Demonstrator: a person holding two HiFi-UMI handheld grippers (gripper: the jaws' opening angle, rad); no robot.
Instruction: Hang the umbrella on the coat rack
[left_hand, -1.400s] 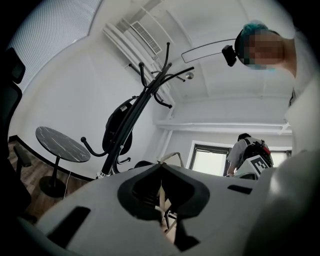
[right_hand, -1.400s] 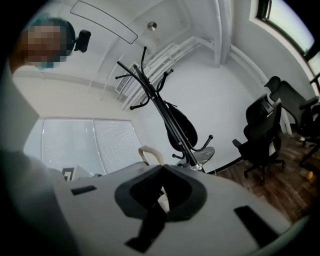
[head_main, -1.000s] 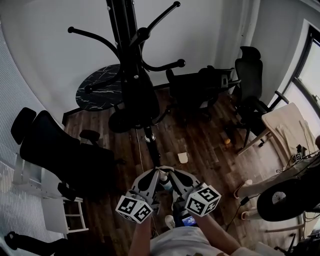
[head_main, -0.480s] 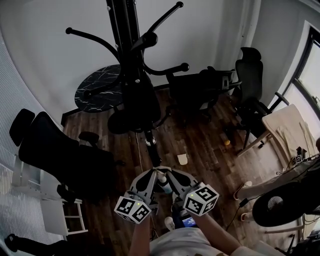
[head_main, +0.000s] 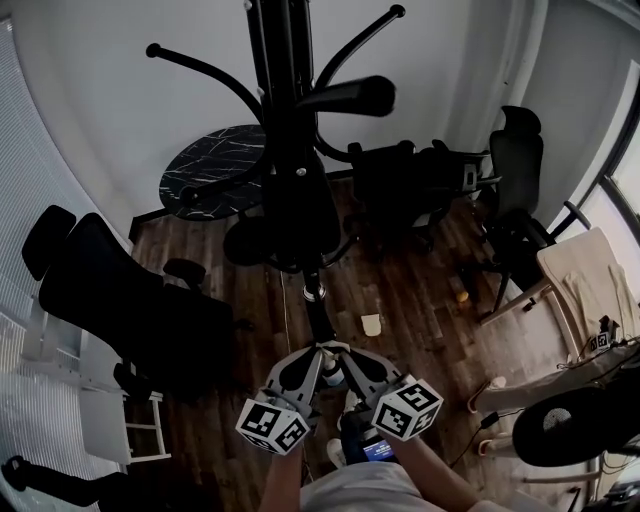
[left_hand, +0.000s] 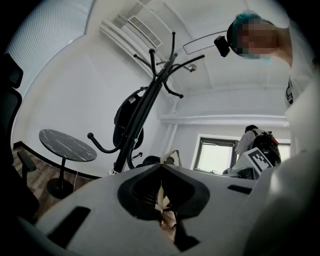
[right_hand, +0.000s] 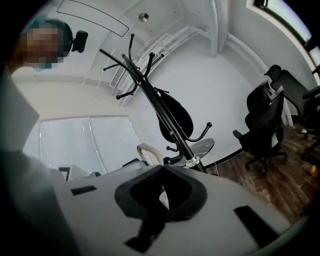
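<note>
Right now my left gripper (head_main: 313, 356) and right gripper (head_main: 340, 356) are both clamped on the low end of the umbrella (head_main: 317, 308) at 6 o'clock. Its shaft runs up toward the coat rack (head_main: 272, 40) at 12 o'clock.

Left tongs (head_main: 318, 352) and right tongs (head_main: 340, 353) hold the umbrella (head_main: 296, 212) against the coat rack (head_main: 205, 68).

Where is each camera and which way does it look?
Head view: on the person's head, facing steeply down at the wooden floor; left gripper, right gripper, forearms show.
Left gripper view: on that gripper, looking up along its jaws at the ceiling; white shirt right.
Right gripper view: likewise upward; same shirt left.
Shared: all see the black coat rack, black folded umbrella.
</note>
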